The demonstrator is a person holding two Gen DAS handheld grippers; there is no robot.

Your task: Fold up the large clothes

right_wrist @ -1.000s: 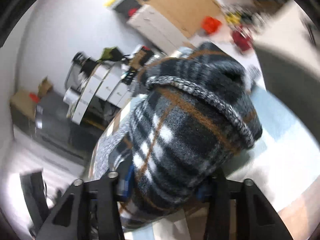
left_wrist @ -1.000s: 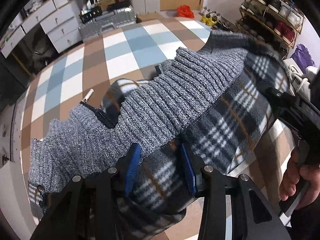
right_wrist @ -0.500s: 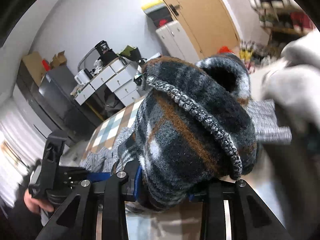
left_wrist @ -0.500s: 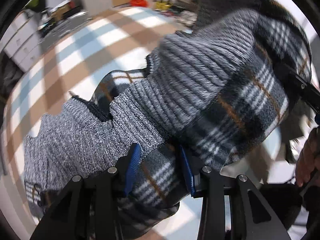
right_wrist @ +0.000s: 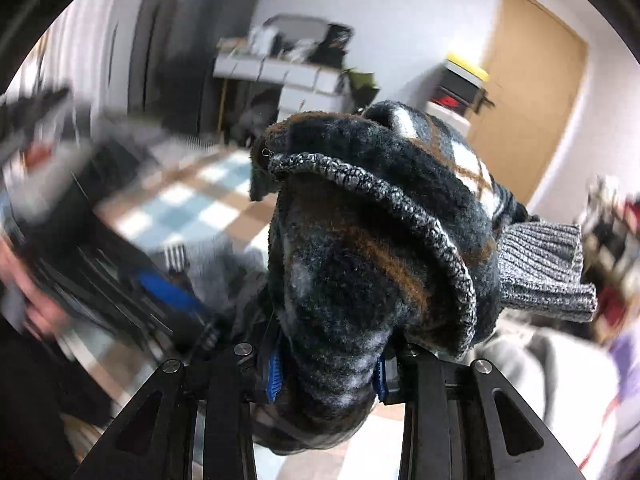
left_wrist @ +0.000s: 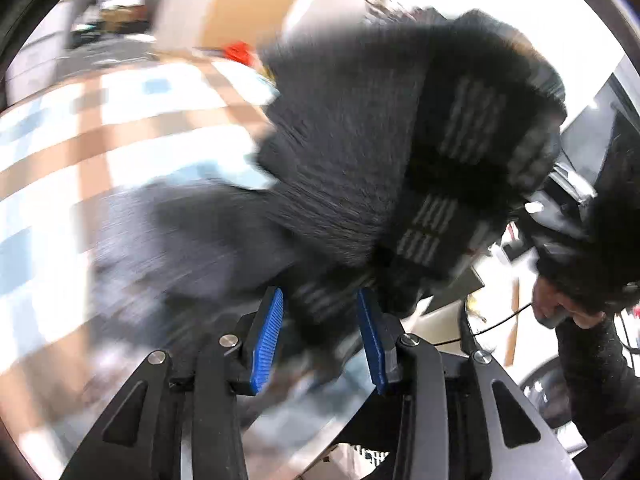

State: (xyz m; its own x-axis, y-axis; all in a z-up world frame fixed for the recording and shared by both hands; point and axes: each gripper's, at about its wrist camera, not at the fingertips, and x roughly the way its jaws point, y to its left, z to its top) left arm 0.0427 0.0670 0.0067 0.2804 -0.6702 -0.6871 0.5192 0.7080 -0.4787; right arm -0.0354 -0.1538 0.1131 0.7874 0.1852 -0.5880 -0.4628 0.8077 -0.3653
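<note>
One jacket hangs between two grippers: the right gripper clamps a bunched fold, the left gripper, its jaws just closing, pinches fabric toward one o'clock.

My garment hangs above the checked floor, bunched between both grippers, door behind it to the right.

Left claw points down at slant, blue pads pinching dark cloth; jaws just closed more. Right claw clamps thick cloth bunch, blue pads nearly hidden. Person's hand grips right claw's handle.
</note>
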